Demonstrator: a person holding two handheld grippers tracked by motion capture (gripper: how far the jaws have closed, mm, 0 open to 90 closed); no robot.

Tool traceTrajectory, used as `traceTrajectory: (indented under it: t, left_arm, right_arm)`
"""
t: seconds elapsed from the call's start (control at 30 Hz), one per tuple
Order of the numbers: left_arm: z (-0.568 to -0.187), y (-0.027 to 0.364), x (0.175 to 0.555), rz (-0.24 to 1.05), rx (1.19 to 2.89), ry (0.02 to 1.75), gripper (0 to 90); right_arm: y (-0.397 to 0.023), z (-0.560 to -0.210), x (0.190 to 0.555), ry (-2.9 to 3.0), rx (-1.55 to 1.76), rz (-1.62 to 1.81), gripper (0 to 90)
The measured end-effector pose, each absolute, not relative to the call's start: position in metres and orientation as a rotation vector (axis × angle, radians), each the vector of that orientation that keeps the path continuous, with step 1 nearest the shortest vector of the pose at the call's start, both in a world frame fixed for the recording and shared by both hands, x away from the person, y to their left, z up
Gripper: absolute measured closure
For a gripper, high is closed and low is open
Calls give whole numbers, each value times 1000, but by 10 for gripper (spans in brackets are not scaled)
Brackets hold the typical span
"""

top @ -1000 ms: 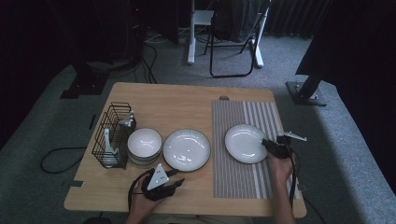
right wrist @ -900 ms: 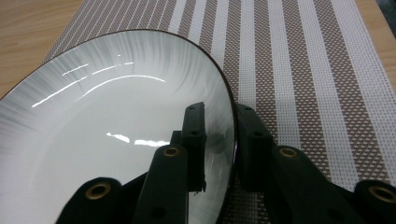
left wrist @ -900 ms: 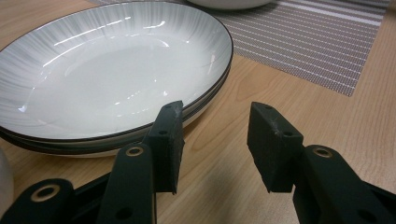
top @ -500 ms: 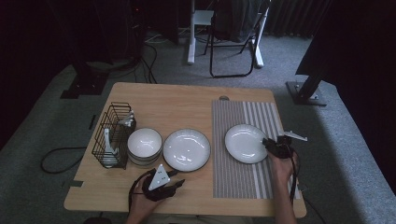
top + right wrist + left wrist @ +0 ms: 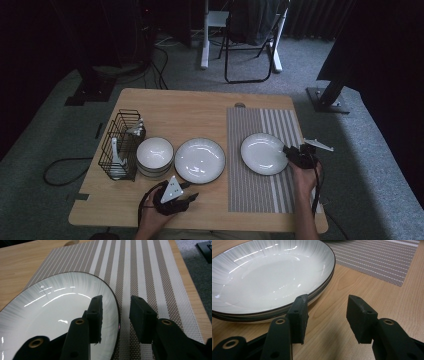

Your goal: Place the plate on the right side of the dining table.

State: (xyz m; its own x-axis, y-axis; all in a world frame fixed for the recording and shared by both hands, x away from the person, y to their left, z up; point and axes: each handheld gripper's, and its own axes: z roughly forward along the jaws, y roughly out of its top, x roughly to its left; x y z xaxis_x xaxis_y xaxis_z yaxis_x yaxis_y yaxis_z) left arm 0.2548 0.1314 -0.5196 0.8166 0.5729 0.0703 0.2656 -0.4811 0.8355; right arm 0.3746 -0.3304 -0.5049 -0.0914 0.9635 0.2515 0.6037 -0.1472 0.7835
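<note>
now, at the table's point(image 5: 200, 107) nine o'clock edge, a black wire rack point(image 5: 120, 145) with pale utensils inside, and just beside it toward three o'clock a stack of white bowls point(image 5: 155, 156). next along, near the centre, a stack of dark-rimmed white plates point(image 5: 199, 160) on bare wood. at six o'clock of that stack, the left gripper point(image 5: 187, 197) in a hand low over the wood, unclenched, jaws just been parting, nothing between them; in the left gripper view one black pad point(image 5: 298, 315) just beside the stack's near rim point(image 5: 317, 293), the other pad over bare wood. farther toward three o'clock, a striped placemat point(image 5: 265, 195) bearing a single white plate point(image 5: 262, 153). at that plate's three o'clock rim, the right gripper point(image 5: 290, 152), released, jaws just been widening and straddling the rim point(image 5: 117, 315) without pressing: one pad point(image 5: 96, 315) over the plate's white inside, the other over the mat point(image 5: 150, 272).
</note>
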Motion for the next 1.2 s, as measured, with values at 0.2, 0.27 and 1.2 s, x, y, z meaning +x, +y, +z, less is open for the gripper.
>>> traceTrajectory:
  t: [0.2,0.27,1.2]
  left_arm:
    - [-520,131,255,423,2094,618,506]
    - [-520,131,255,428,2097,615,502]
    - [-521,124,255,439,2157,598,487]
  right_arm:
    - [-327,-501,373,1706,1739,1141,611]
    - [-325,-500,373,1708,1732,1142,608]
    - [-302,-493,371,1797,1644,1182,598]
